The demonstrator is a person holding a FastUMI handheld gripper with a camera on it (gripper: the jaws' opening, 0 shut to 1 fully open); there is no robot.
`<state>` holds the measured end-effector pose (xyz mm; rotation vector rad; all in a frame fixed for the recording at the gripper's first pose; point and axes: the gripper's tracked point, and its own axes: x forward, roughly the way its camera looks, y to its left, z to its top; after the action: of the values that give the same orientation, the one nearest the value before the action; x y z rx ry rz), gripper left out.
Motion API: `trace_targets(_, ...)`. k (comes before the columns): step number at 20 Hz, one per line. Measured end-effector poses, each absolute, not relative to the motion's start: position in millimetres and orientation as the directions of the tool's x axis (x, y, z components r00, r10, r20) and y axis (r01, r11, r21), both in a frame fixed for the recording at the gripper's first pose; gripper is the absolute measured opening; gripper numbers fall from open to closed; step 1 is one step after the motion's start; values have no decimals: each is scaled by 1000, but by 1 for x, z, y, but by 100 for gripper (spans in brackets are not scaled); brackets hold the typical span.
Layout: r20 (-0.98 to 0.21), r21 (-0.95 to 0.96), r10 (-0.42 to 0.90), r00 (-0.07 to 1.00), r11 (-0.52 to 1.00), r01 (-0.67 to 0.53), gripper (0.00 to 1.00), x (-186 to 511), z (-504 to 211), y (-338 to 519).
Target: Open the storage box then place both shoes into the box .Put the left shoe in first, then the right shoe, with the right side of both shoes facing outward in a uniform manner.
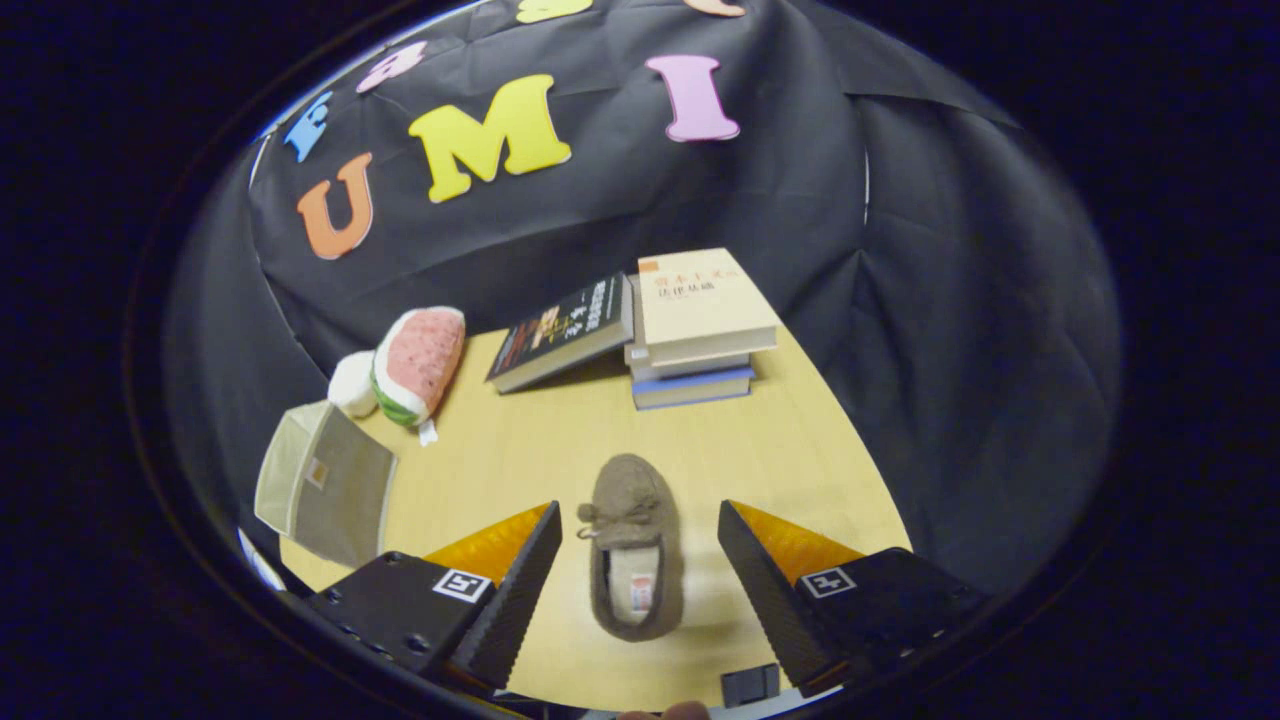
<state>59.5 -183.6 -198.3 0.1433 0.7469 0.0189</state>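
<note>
Shoe [633, 545] brown, between spread fingers [510, 590]

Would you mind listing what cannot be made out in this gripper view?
- Storage box: part cut off past the left finger, so whether it is open cannot be told.
- Shoe: lies between the open tongs, untouched; left or right shoe cannot be told.
- Insole label: too small.
- Books: cover print too small.

Storage box [325, 480] partly cut off, perhaps lid [345, 490] only.
</note>
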Motion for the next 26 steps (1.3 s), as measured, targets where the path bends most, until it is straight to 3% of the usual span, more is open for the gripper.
trace_targets(9, -824, 114, 117, 554, 993, -40, 96, 70, -300, -193)
trace_targets(14, -849, 135, 130, 512, 990, -28, 53, 86, -324, -195)
trace_targets(17, -862, 163, 156, 483, 986, -27, 46, 85, -331, -189)
trace_targets(20, -866, 169, 148, 477, 986, 2, 14, 86, -333, -191)
trace_targets(22, -868, 186, 156, 471, 982, 17, 1, 84, -332, -190)
trace_targets(26, -869, 221, 166, 466, 973, 65, 0, 79, -328, -189)
